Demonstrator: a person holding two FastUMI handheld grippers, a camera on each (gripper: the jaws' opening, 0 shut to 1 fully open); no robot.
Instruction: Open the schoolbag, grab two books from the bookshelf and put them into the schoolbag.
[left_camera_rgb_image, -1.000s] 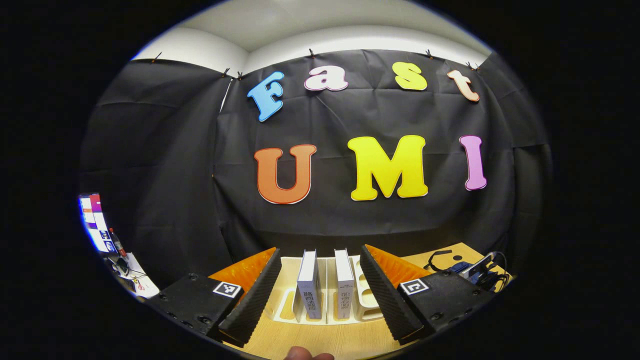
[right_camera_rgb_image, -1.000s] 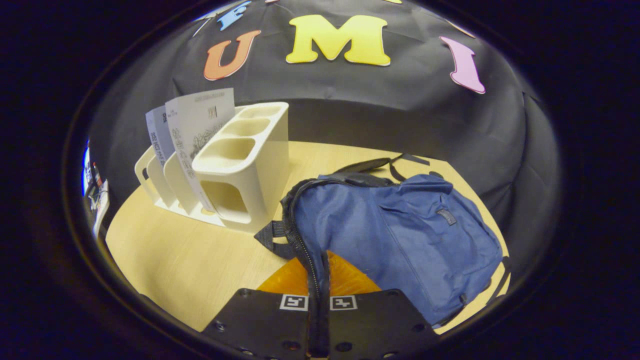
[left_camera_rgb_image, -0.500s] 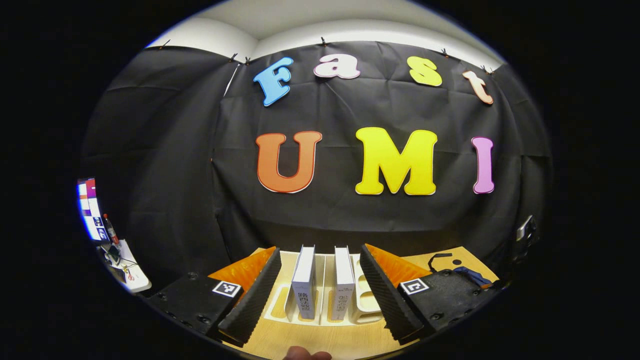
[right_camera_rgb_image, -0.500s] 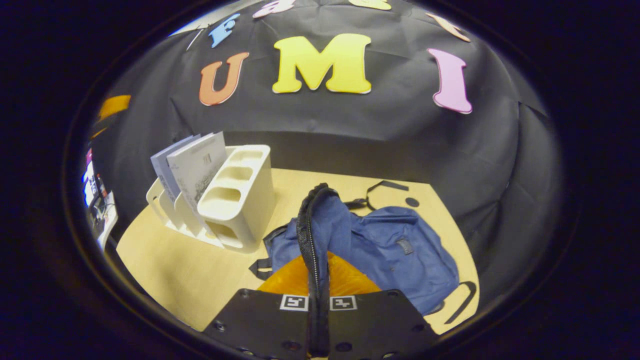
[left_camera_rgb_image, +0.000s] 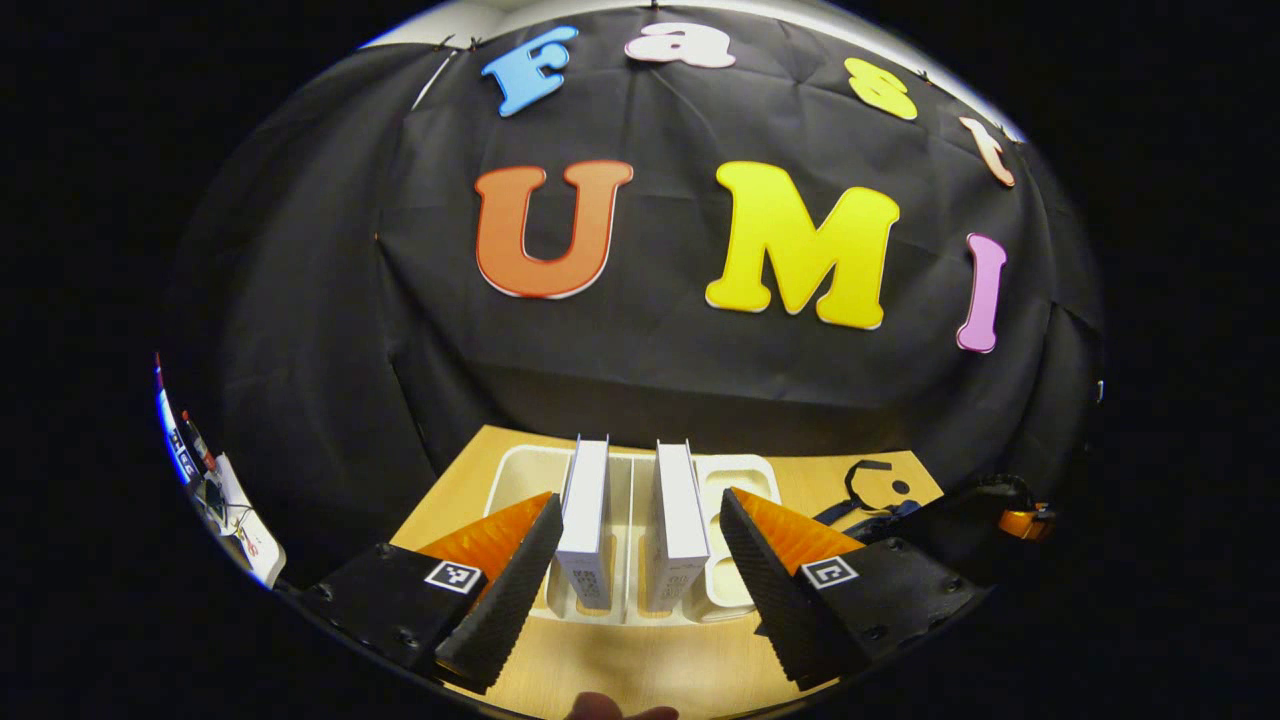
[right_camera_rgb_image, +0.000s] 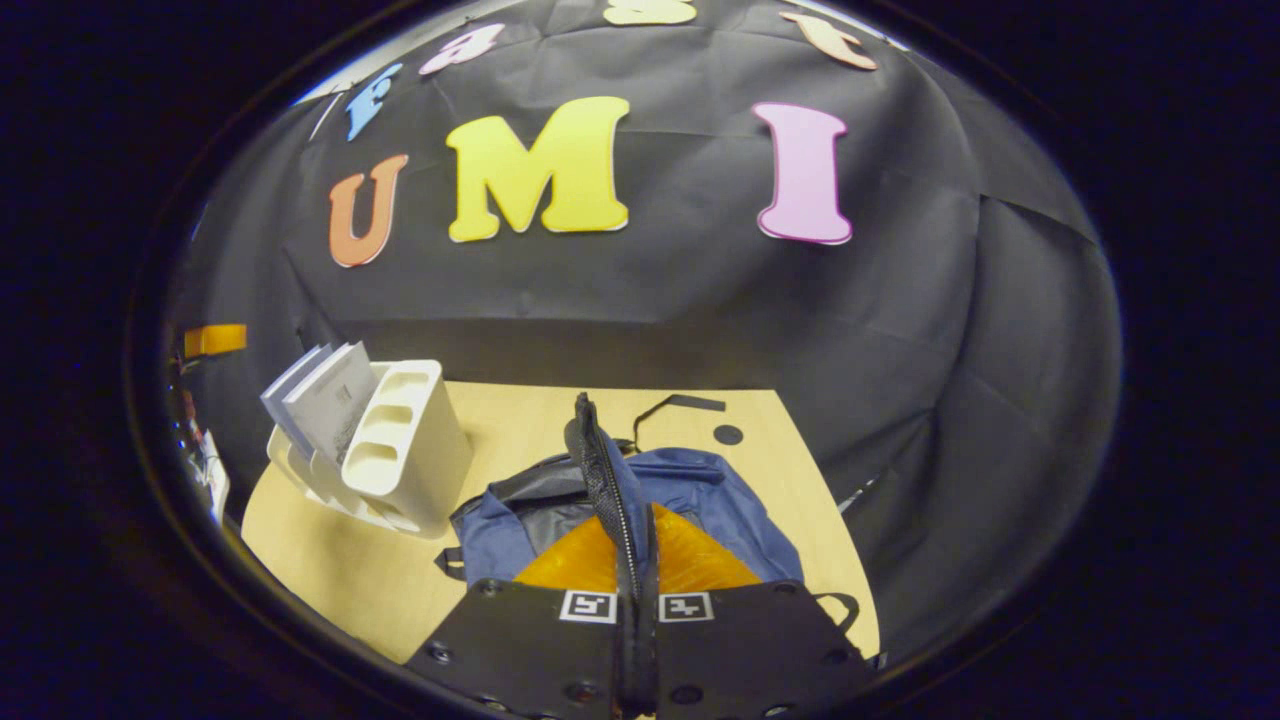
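Left gripper view: the left gripper (left_camera_rgb_image: 634, 560), jaws spread, now looks down on two slim white books (left_camera_rgb_image: 584, 512) upright in the cream plastic bookshelf (left_camera_rgb_image: 735, 480).

Right gripper view: the right gripper (right_camera_rgb_image: 637, 570) pinches the blue cloth schoolbag's (right_camera_rgb_image: 700, 495) zipper edge, lifted higher than before.

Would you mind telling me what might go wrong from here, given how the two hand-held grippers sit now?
1. The right hand-held gripper pinches just the zipper edge of the schoolbag; that thin hold may slip and the bag sag shut.
2. The left hand-held gripper is open around both books at once; closing here could clamp two or tip the bookshelf.
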